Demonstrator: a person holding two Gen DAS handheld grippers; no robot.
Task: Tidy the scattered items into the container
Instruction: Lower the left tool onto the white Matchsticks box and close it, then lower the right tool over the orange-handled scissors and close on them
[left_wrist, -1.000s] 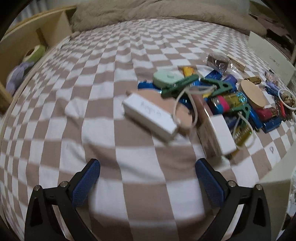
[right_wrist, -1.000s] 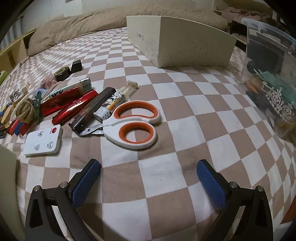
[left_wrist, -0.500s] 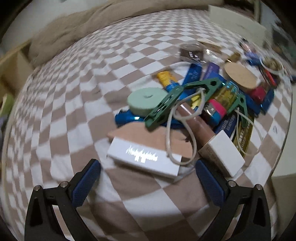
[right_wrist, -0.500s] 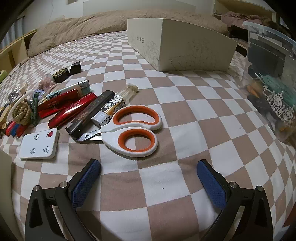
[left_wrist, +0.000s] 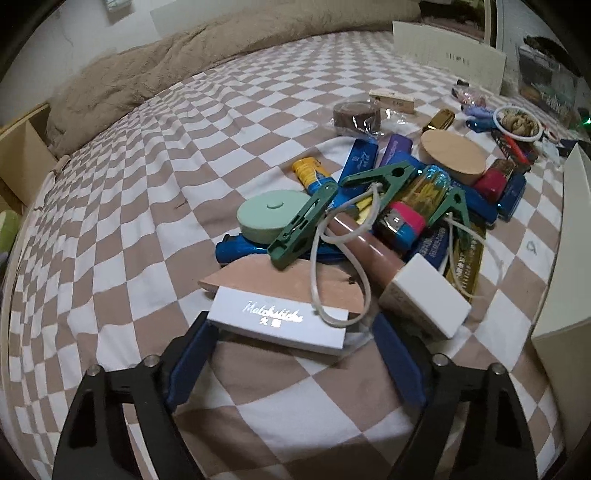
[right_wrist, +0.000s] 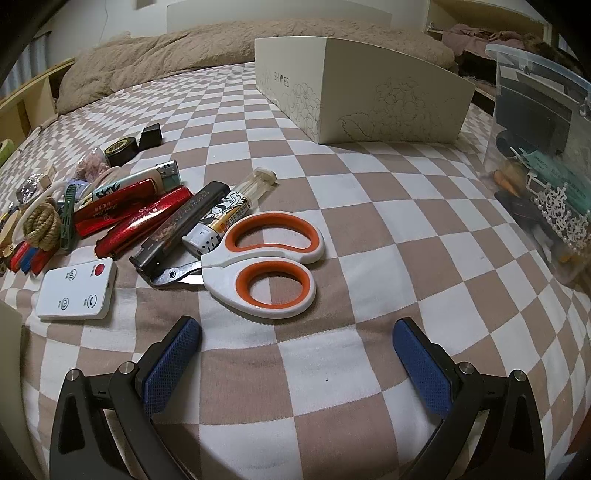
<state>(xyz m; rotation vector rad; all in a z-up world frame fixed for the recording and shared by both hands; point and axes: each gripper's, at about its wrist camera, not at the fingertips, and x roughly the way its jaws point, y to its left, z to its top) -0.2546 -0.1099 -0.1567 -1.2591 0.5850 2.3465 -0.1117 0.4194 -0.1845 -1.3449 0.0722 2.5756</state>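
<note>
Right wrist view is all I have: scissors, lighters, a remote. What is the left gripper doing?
Observer: The left gripper is closing around a white matchbox, which lies between its jaws.
Operator: Anything lying on that box?
Observer: Yes, a white cord tied to a green clip loops over its right end.
Operator: What sits beside it?
Observer: A white block lies close on its right, at the edge of the pile.
</note>
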